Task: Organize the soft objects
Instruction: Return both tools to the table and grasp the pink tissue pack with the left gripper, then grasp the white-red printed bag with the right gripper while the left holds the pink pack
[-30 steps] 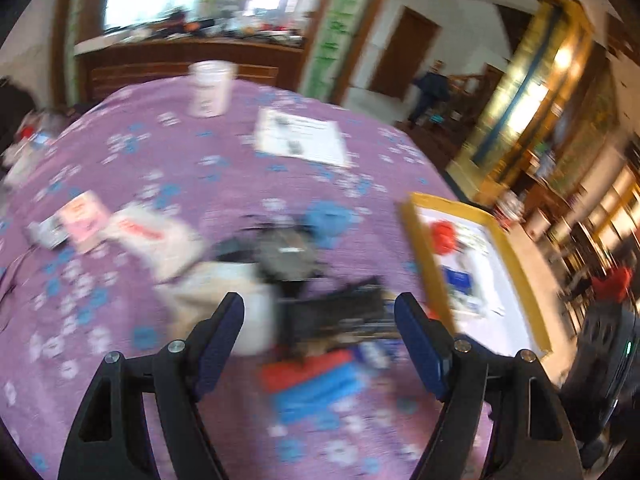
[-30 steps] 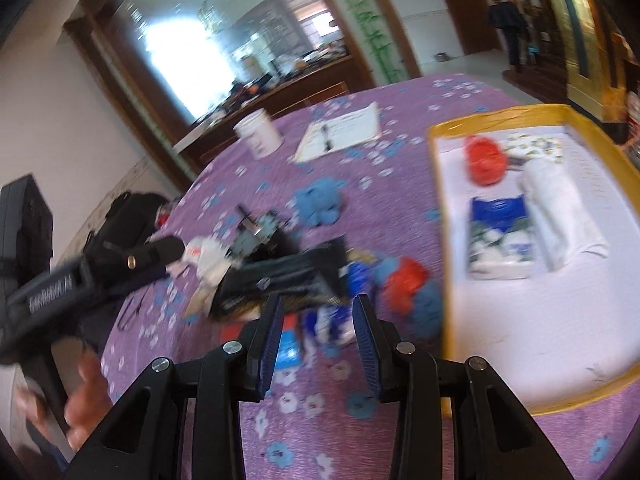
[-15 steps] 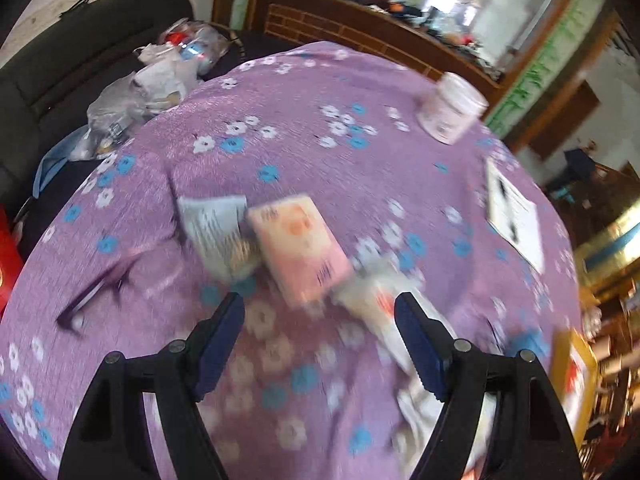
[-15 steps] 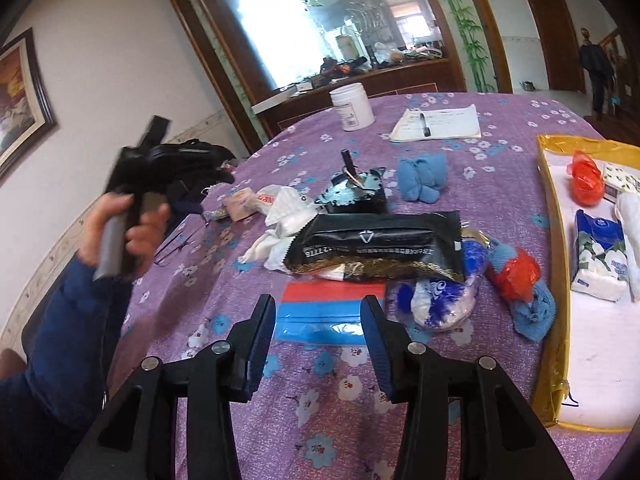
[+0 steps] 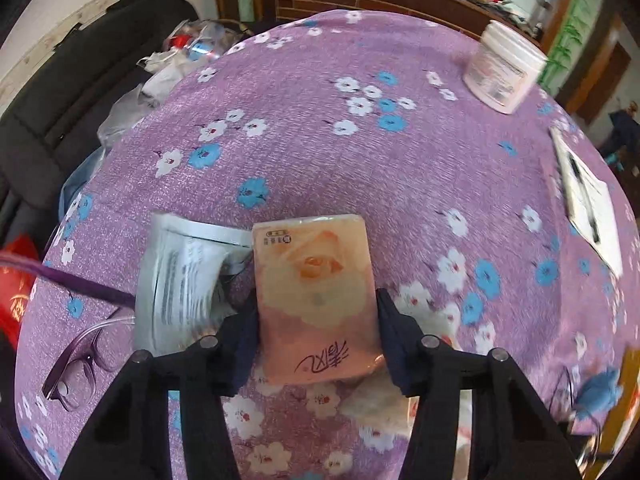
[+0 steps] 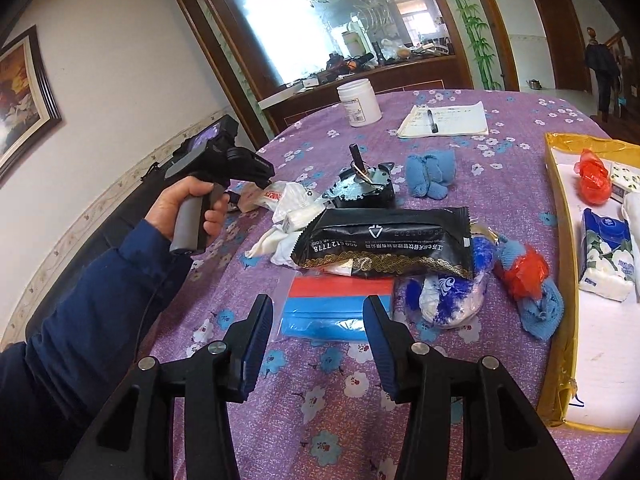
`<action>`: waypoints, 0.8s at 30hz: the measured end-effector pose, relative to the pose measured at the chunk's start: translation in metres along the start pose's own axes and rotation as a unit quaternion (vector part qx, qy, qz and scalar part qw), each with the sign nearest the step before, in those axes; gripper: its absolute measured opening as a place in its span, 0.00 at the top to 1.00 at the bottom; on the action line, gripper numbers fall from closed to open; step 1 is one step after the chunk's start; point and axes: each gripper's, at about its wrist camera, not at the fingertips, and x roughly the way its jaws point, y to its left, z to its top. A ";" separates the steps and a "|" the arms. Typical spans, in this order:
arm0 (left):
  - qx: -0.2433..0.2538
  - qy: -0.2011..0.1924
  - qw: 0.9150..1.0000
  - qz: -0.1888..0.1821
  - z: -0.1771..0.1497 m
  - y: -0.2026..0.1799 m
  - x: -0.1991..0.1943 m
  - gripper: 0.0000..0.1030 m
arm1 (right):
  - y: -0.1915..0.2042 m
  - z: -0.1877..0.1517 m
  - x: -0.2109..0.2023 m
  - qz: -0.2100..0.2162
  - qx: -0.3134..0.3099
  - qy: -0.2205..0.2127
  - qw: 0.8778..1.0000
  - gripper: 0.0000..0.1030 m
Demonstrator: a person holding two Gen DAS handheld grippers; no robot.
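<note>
A pink tissue pack (image 5: 316, 272) lies on the purple flowered tablecloth (image 5: 360, 152). My left gripper (image 5: 316, 304) points steeply down over it, its jaws closing, and both pads touch the pack's long sides. My right gripper (image 6: 318, 312) stands open with nothing between its fingers, just in front of a red and blue pouch (image 6: 336, 304). Behind the pouch lie a black packet (image 6: 384, 244), a blue and white bag (image 6: 452, 292), a red bag on blue cloth (image 6: 524, 276), a blue cloth bundle (image 6: 430, 174) and a white plastic bag (image 6: 288, 216).
A yellow-rimmed tray (image 6: 566, 320) at the right holds a tissue pack (image 6: 606, 252) and a red bag (image 6: 592, 176). A grey sachet (image 5: 180, 280) and glasses (image 5: 76, 364) lie left of the pink pack. A small motor (image 6: 362, 188), white jar (image 6: 358, 102) and notepad (image 6: 444, 120) stand farther back.
My left gripper swung left from the central pile, came down over the pink tissue pack and narrowed onto it. My right gripper widened a little, tilted down, then kept still.
</note>
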 end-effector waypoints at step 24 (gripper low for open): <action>0.033 -0.165 0.978 -0.122 -0.073 0.061 -0.115 0.51 | 0.089 0.124 0.127 -0.001 -0.209 0.182 0.961 0.41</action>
